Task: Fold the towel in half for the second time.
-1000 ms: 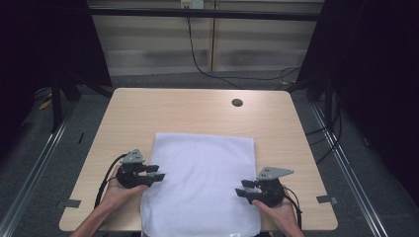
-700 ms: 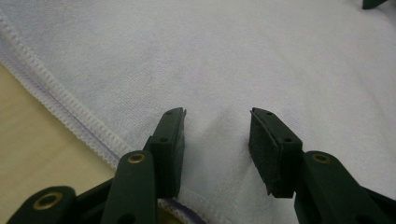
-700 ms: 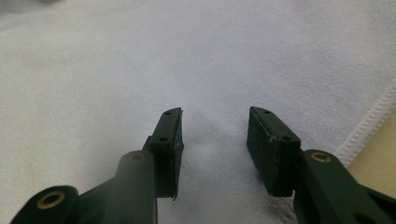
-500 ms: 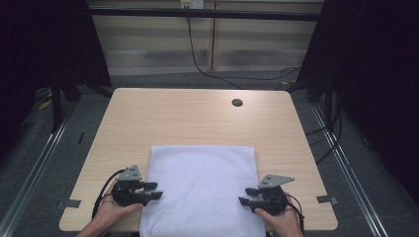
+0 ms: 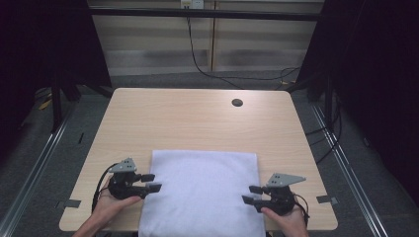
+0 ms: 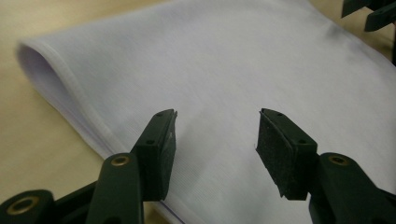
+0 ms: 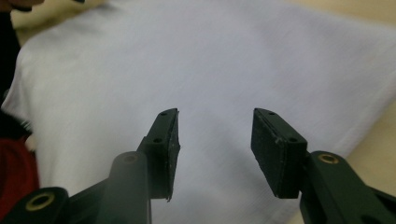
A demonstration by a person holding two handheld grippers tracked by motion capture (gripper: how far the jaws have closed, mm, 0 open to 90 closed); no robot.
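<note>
Lying flat at the bottom middle, the white cloth [image 5: 203, 190] runs top to bottom; left tool [image 5: 152, 182] and right tool [image 5: 250, 194] have just been spreading, pinching nothing.

left gripper [image 5: 151, 182]: held low in the left hand [image 5: 114, 205], jaws level, pointing inward, apart, just been opening, nothing between the pads | right gripper [image 5: 251, 194]: held low in the right hand [image 5: 284, 219], jaws level, pointing inward toward the left one, apart, just been opening, nothing between the pads

Even overhead light, dark surroundings, soft close-ups
</note>
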